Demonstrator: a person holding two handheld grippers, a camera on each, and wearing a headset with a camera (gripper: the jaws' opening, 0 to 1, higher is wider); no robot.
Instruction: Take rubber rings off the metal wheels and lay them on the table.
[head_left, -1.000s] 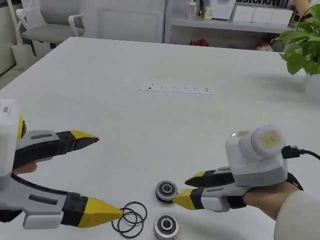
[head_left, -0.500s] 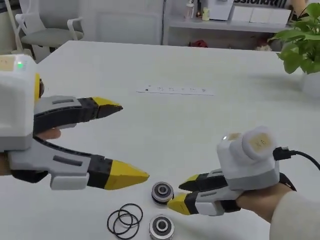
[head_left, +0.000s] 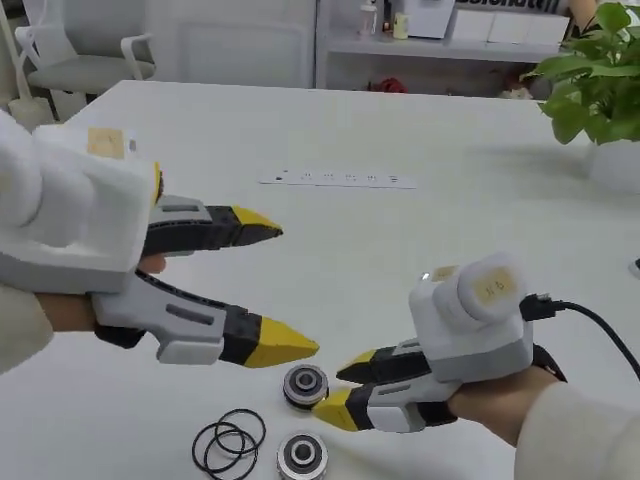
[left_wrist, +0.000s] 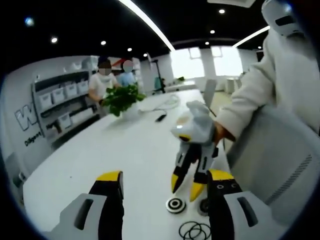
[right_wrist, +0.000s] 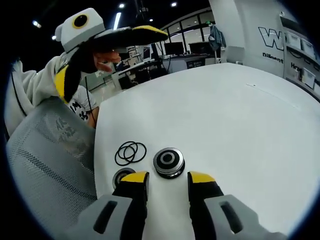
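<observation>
White workbench top (head_left: 420, 230) carries, nearest the person, a round metal wheel (head_left: 302, 455) just beside a cluster of loose black rubber rings (head_left: 228, 440). Just beyond lies a second round metal wheel (head_left: 305, 385), directly ahead of the right gripper (head_left: 330, 390), whose jaws are slightly parted and hold nothing. The left gripper (head_left: 298, 290) hovers above, jaws spread wide, empty. A white power strip (head_left: 335, 180) and a green potted plant (head_left: 590, 80) sit farther back
</observation>
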